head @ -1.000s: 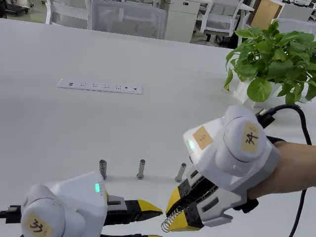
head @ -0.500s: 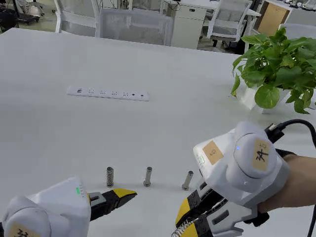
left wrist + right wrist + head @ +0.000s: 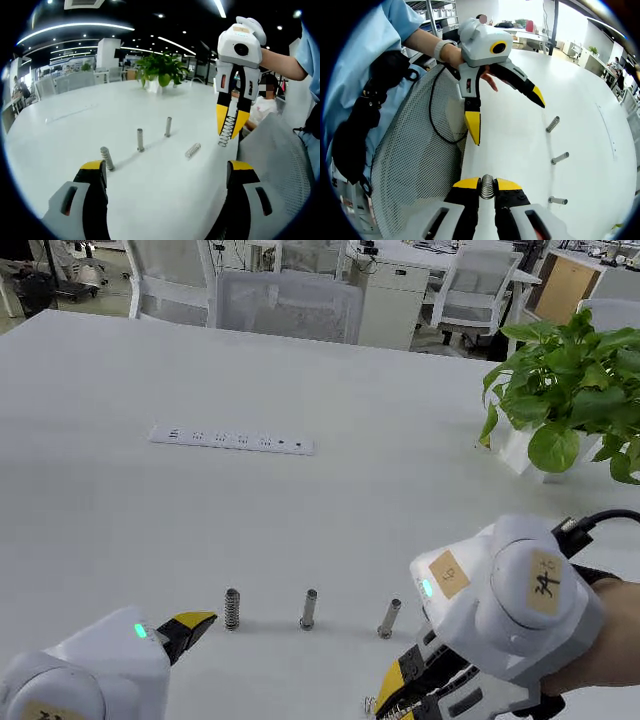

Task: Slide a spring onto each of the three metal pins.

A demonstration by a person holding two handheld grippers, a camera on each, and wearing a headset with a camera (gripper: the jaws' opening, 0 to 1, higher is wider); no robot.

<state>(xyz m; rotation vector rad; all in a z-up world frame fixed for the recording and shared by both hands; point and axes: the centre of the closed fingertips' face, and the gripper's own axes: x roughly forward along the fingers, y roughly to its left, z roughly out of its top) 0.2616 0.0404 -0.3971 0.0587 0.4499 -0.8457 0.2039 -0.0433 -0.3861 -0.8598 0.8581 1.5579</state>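
Steel spring hangs pinched in the right gripper, its jaws tight, short of the pins; left gripper gapes wide, empty; left pin looks loaded; centre the spring's bore over the middle pin, then lower straight.

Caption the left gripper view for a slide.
Right gripper holds a spring; the sprung pin, two bare pins and a loose spring sit on the table.
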